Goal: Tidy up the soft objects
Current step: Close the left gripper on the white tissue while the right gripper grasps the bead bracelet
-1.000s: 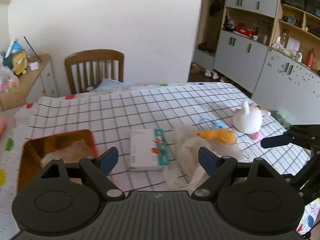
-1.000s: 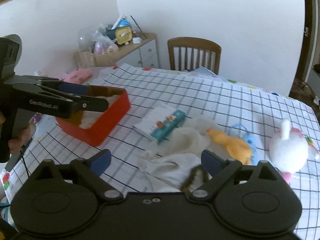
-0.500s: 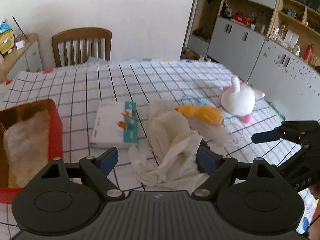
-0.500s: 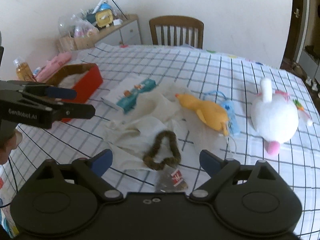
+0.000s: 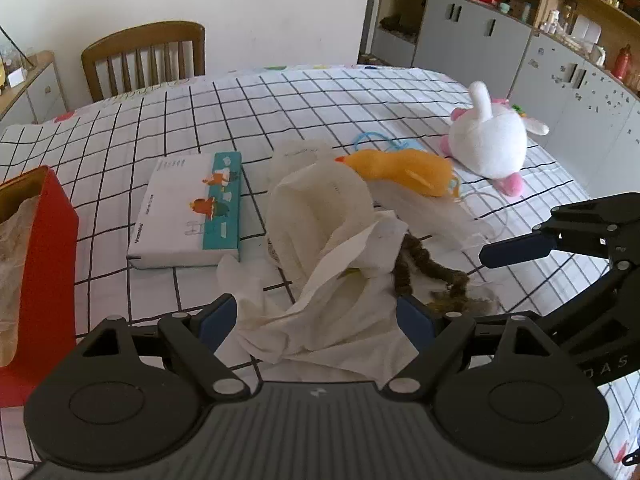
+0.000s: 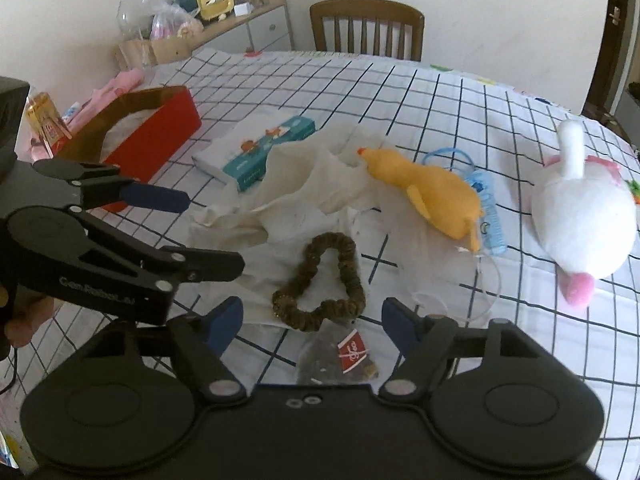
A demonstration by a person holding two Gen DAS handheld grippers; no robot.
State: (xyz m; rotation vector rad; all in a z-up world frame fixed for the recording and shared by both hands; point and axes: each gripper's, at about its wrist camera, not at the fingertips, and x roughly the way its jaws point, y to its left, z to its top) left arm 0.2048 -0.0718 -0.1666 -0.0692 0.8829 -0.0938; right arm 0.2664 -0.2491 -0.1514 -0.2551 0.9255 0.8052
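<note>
Black-gridded white tablecloth [image 6: 440, 128], orange duck [image 6: 432, 196], white-pink plush [image 6: 584, 216], red box [image 6: 160, 136], brown scrunchie [image 6: 352, 276].

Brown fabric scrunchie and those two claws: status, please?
Left gripper open over crumpled white cloth. Right gripper closing, nothing gripped. Brown fabric scrunchie lies on cloth between its fingers. Small clear packet beside it.
</note>
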